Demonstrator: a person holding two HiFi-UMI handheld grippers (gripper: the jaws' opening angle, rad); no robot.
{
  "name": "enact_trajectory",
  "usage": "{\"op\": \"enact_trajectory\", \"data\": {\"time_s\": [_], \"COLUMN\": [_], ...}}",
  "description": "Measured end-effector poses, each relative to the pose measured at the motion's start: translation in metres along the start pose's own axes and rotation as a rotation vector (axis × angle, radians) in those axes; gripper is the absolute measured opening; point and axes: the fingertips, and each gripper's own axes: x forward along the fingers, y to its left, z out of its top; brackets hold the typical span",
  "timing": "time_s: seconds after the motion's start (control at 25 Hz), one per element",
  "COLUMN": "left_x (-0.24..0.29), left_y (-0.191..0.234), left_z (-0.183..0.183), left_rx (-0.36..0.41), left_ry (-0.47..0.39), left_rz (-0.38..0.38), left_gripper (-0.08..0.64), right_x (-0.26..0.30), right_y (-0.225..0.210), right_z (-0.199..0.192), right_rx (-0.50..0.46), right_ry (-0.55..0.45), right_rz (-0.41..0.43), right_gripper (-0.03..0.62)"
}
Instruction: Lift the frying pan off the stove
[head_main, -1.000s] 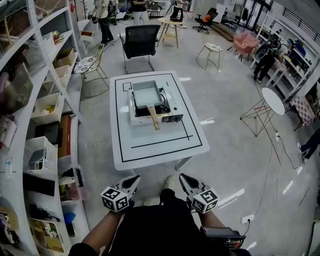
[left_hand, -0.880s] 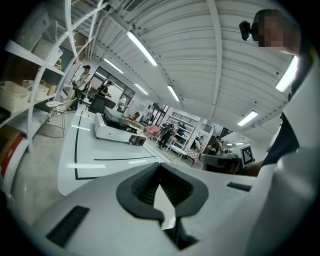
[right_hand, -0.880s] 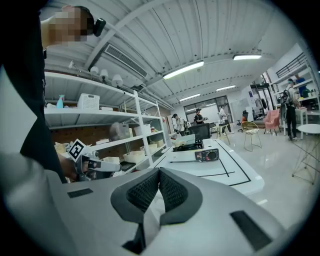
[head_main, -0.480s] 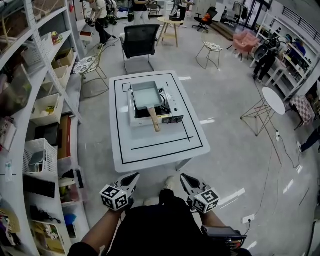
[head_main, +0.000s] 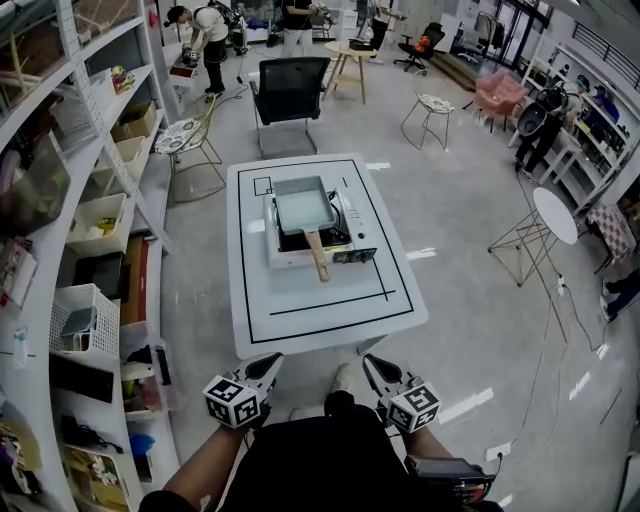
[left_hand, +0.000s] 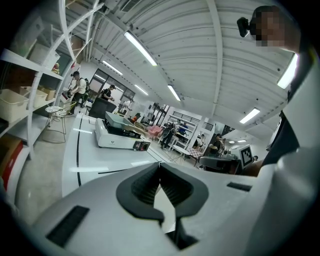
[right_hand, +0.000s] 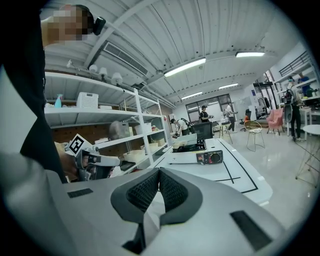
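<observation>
White table (head_main: 330, 318) fills more of the head view than it did a second ago. Its near edge has slid down until it sits just ahead of both grippers, so the person has walked up to it. The hands themselves have kept their pose, low and close to the body.

The left gripper (head_main: 268, 362) has its jaws pressed together with nothing between them, and the right gripper (head_main: 372, 363) looks the same, its pads meeting at the tip and empty. Each points forward and slightly down across the tabletop.

The frying pan (head_main: 303, 205) is a pale square one. It sits on the stove (head_main: 352, 254), well ahead of both grippers, past the black line (head_main: 330, 302) marked on the table. Its wooden handle (head_main: 317, 256) points back toward the gap between the two grippers (about as near to one as to the other).

The approach looks nearly finished, but the lift has not begun: the pan rests on the stove, untouched. Either gripper would first have to open and then reach forward over the near half of the table to close on the handle
</observation>
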Motion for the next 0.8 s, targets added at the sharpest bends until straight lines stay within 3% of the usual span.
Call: {"op": "enact_trajectory", "data": {"time_s": [0.48, 0.8], "left_x": [0.02, 0.047], "left_y": [0.02, 0.046], "left_z": [0.016, 0.036], "left_rx": [-0.027, -0.061], "left_ry": [0.009, 0.012], "left_rz": [0.011, 0.063], "left_gripper": [0.009, 0.009], "right_x": [0.019, 0.049], "right_y": [-0.024, -0.058], "right_z": [-0.005, 0.012], "right_rx": [0.015, 0.033], "right_ry": [0.008, 0.0], "right_rz": [0.013, 0.031], "right_gripper": [0.025, 0.025]}}
